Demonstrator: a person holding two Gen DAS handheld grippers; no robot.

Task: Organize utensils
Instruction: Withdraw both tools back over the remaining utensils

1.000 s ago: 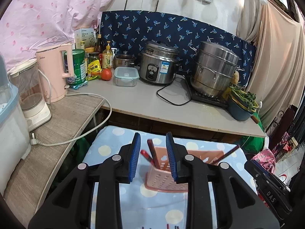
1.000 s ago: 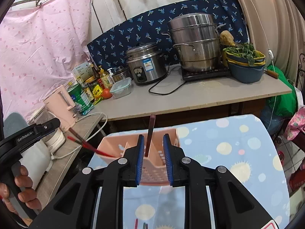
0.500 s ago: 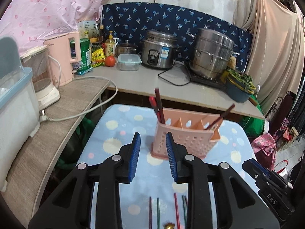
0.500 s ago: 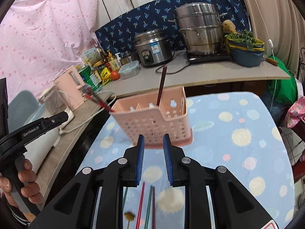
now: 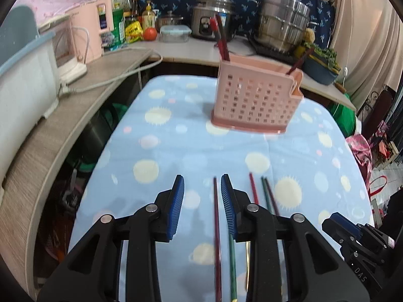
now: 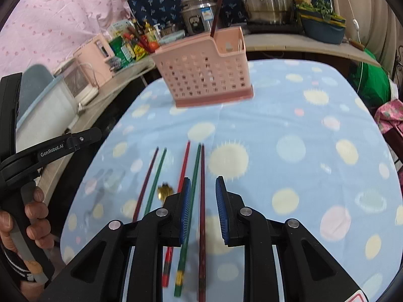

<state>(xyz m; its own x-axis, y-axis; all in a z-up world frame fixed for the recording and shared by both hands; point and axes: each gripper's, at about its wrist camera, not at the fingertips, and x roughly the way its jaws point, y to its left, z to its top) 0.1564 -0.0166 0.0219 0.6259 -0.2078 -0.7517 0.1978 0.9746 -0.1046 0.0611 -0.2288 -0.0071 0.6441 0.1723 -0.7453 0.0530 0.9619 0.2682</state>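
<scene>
The left tongs (image 5: 202, 202) hang low over the near part of the surface (image 5: 176, 151), which is covered by a light blue cloth with pale dots and suns. Their blue-padded jaws stand apart with nothing clamped; a dark red chopstick (image 5: 217, 229) lies on the cloth in the gap between them, and a green chopstick (image 5: 233, 269) lies under the right jaw. To the right, three more chopsticks lie side by side near one another.

The right tongs (image 6: 201, 210) are likewise parted and hold nothing. A dark red chopstick (image 6: 202, 216) lies lengthwise in their gap, and a green one (image 6: 192, 188) runs just beside the left jaw's pad. A red chopstick (image 6: 183, 168) lies left of that, and farther left a dark red and green pair (image 6: 153, 178) lies close together. A small gold utensil end (image 6: 165, 191) sits between the pair and the red one.

The pink perforated holder (image 5: 257, 98) stands upright at the far middle of the surface, well apart from the loose chopsticks. Two dark sticks (image 5: 221, 42) rise from its left end and one (image 5: 298, 61) leans out at its right end.

The person's left hand (image 6: 27, 226) grips the handle of the left tongs at the near left edge of the right wrist view.
</scene>
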